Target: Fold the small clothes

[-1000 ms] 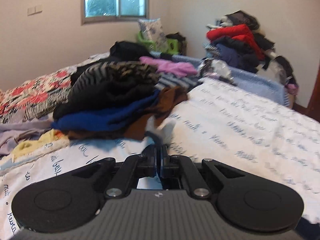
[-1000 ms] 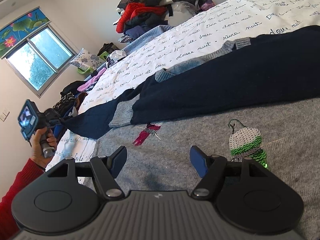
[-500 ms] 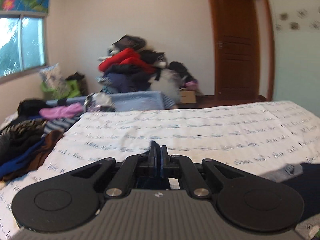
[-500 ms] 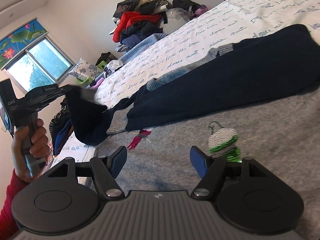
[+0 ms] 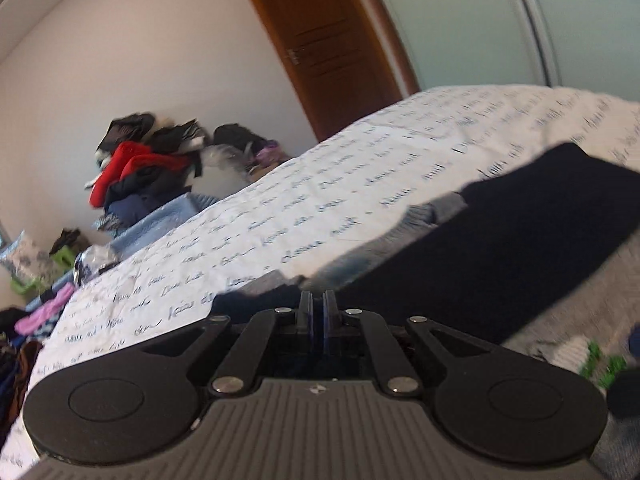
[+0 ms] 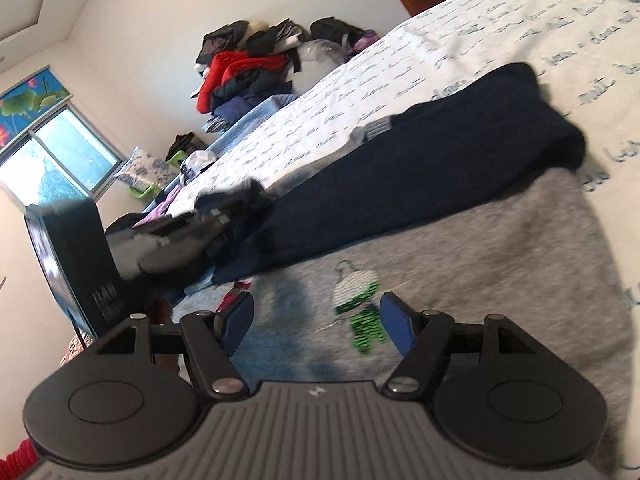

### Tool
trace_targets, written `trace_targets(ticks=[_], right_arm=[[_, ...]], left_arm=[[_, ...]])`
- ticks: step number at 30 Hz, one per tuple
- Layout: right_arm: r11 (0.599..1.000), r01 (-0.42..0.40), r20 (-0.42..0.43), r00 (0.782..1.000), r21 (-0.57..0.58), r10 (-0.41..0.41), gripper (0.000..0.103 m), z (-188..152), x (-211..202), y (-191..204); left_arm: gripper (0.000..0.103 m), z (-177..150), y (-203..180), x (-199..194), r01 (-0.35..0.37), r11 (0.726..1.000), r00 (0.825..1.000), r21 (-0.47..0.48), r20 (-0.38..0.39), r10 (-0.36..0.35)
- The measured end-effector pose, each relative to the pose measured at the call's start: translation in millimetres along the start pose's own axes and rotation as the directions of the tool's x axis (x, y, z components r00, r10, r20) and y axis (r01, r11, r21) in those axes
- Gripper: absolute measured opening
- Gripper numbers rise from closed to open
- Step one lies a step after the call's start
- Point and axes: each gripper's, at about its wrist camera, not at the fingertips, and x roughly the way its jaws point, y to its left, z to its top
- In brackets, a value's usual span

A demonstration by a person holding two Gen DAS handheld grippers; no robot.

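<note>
**Navy sleeve pinched in my left, right spread above the grey front**

My left gripper (image 5: 317,302) has its jaws pressed together on dark navy fabric: the sleeve end of the sweater (image 6: 420,160), which lies on the bed (image 5: 304,204). In the right wrist view, that same left gripper (image 6: 224,216) shows as a blurred dark shape at the near end of the navy sleeve, with the cloth bunched around its tip. How much fabric sits between the jaws I cannot tell, since the view is smeared.

The sweater's grey body (image 6: 500,264) lies flat below the navy sleeve, which stretches diagonally across it toward the bed's far side. A grey ribbed cuff (image 6: 378,126) peeks out beside the navy band's upper edge. A white-and-green sequin patch (image 6: 360,304) sits on the grey front.

My right gripper (image 6: 316,320) hangs just above the grey body with its jaws wide apart, holding nothing; the sequin patch lies between its fingertips in the view.

Beyond the white script-printed bedsheet (image 5: 360,168), a heap of clothes (image 5: 144,164) is piled against the wall, near a brown door (image 5: 320,40).
</note>
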Motion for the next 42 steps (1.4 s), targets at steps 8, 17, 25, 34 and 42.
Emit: trace_targets(ticks=[8,17,25,34,42], right_arm=[[0.999,0.044,0.114,0.992,0.017,-0.046,0.070,29,-21,-14],[0.996,0.043,0.170,0.985,-0.074,-0.030,0.071,69,-1,8],[0.980,-0.085,0.002,0.996,-0.179,0.087,0.076,71,97,62],[0.943,-0.236,-0.067,0.964,0.233,0.258,0.078,90,170,16],[0.953,-0.242,-0.082,0.962,0.180,0.259,0.069,101,196,40]], left_arm=[[0.038,-9,-41,-23,0.069,0.988,0.995,0.138,0.061,-0.078],[0.065,-35,-23,-83,0.092,0.988,0.985,0.127,0.132,-0.109],[0.068,-52,49,-76,-0.095,0.995,0.994,-0.016,0.049,0.096],[0.069,-59,105,-63,-0.104,0.967,0.994,-0.231,-0.046,0.096],[0.070,-64,96,-65,-0.111,0.972,0.992,-0.209,-0.076,0.097]])
